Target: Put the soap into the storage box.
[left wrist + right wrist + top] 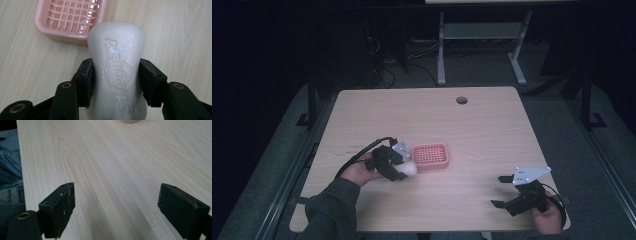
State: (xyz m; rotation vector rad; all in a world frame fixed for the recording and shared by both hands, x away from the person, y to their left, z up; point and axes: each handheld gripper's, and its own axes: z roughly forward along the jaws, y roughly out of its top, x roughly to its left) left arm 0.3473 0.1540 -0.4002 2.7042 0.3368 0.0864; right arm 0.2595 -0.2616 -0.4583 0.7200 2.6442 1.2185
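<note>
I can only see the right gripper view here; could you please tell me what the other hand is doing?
Observer: The left hand-held gripper is shut on a white bar of soap, clamped around its narrow middle.
Operator: Thank you. Is there anything nearby to put it in?
Observer: Yes, a pink soap dish with a slatted floor sits on the table just ahead of the soap, with nothing in it.
Operator: And where is my gripper relative to all that?
Observer: The right hand-held gripper is open near the table's front right corner, well apart from the dish.
</note>
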